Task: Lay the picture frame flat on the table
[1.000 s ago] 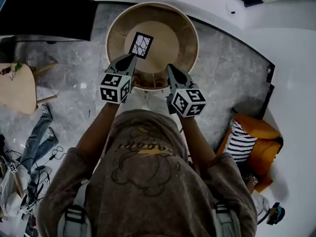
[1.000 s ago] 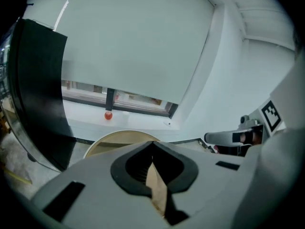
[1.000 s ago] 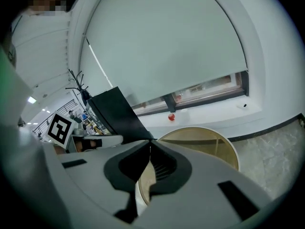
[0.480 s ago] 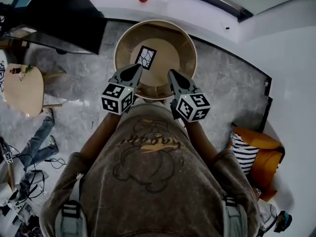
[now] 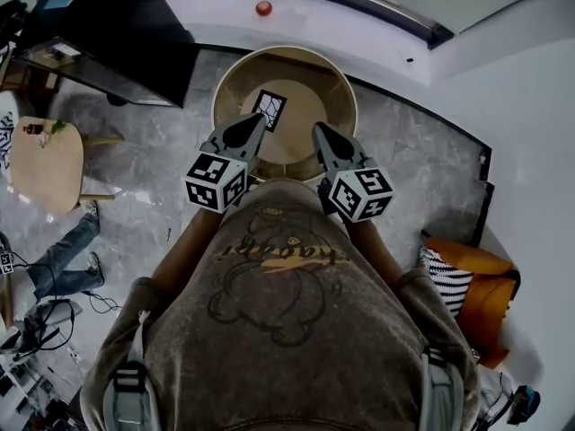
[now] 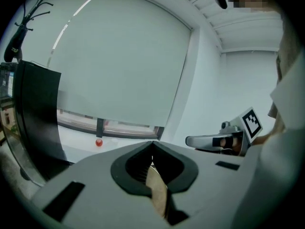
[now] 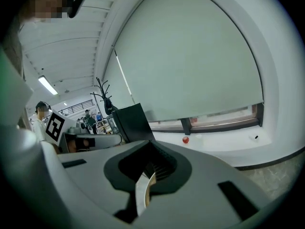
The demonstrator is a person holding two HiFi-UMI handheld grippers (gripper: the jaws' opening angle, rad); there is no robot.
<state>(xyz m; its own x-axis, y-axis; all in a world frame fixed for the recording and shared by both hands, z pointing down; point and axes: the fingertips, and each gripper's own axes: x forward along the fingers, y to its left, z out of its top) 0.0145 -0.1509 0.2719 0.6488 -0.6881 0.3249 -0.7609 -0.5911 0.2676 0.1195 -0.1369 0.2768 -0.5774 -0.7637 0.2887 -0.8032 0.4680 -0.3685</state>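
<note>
Left hand-held gripper [image 5: 260,118]: jaws fully together, holding nothing, tip near the picture frame [image 5: 269,108], which lies flat on the round tabletop [image 5: 313,86]. Right hand-held gripper [image 5: 317,127]: jaws together, empty. Both forearms reach forward over the tabletop's near edge.

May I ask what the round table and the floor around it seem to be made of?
Round table: probably wood or wood veneer, matte, going by its even tan colour and raised rim. Floor: polished grey stone or marble-look tile, judging by pale cloudy veining.
</note>
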